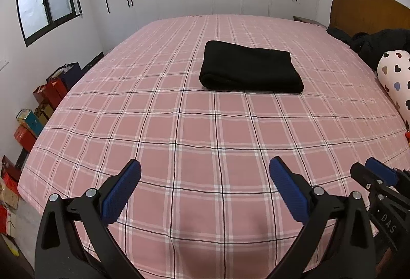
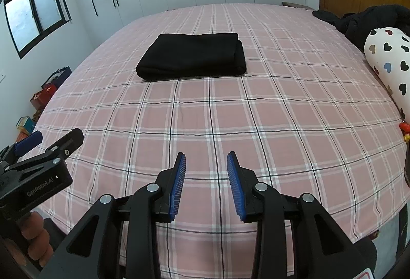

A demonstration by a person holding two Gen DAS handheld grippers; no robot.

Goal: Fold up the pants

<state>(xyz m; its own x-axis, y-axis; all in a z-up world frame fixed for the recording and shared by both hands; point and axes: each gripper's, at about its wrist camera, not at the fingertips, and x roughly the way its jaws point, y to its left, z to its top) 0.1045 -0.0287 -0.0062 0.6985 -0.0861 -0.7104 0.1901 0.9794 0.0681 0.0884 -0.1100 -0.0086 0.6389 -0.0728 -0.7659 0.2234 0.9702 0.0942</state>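
Black fabric, the pants (image 1: 249, 69), is seen already gathered into a compact rectangular bundle on the pink plaid bed (image 1: 205, 140), lying toward 12 o'clock from both tools and well apart from them. The left tool (image 1: 205, 176) is held low over the near edge of the bed with its blue pads spread wide and nothing between them. The right tool (image 2: 206, 171) is held just beside it, at about 3 o'clock in the left wrist view, with its pads parted by a narrower gap and likewise nothing gripped.

The folding is judged to be essentially finished, so the step in hand appears to be a withdrawal or a final check. If tidying is wanted, the rounded fold at the bundle's 6 o'clock edge should be approached level with the sheet, so that only the top layers are pressed and the stack is not dragged. The plaid sheet should not be pinched along with the fabric, since soft cloth is likely to bunch. A heart-print pillow (image 2: 389, 58) and dark clothing (image 2: 364, 20) lie toward 2 o'clock and are best left alone.
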